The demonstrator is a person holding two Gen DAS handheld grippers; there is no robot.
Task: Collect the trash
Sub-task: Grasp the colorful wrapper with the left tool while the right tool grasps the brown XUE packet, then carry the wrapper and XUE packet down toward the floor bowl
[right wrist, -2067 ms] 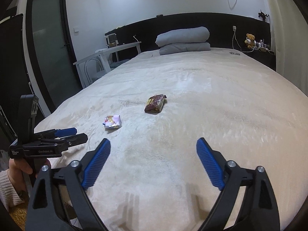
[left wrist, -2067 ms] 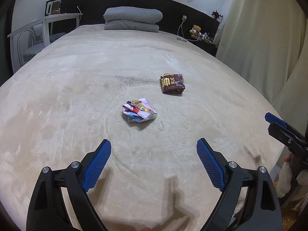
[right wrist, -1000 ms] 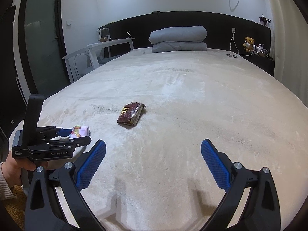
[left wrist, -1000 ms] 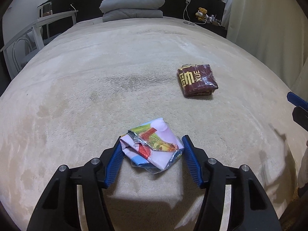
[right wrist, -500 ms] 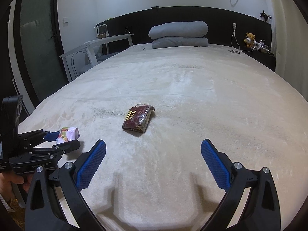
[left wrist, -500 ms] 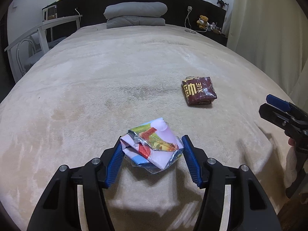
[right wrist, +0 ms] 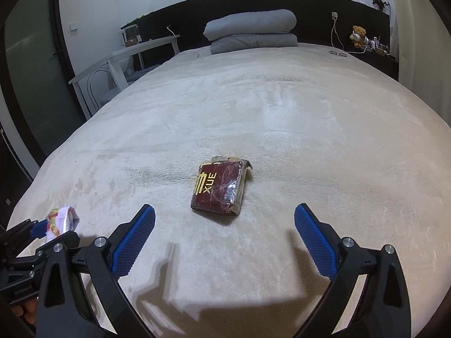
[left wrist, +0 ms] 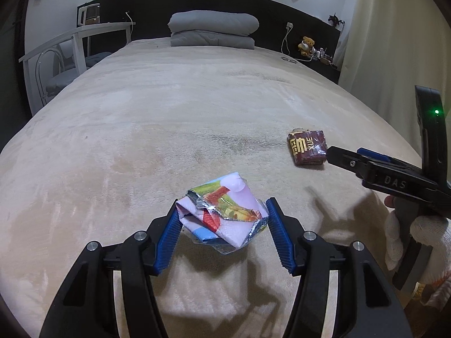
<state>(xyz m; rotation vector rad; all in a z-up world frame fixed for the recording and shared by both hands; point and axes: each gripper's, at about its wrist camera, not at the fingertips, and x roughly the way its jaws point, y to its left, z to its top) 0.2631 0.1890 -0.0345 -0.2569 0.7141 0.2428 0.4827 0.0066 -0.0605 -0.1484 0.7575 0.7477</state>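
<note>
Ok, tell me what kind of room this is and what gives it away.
A bedroom, almost certainly. A wide bed under a cream plush cover fills the view, a folded grey duvet lies against the black headboard, and a teddy bear sits on the bedside ledge among charging cables.

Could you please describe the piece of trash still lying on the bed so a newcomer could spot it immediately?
On the wide cream bed, just ahead of the open right claw, lies a flat dark red packet. Gold "XUE" lettering and crinkled clear film distinguish it from the colourful wrapper gripped in the left claw.
</note>
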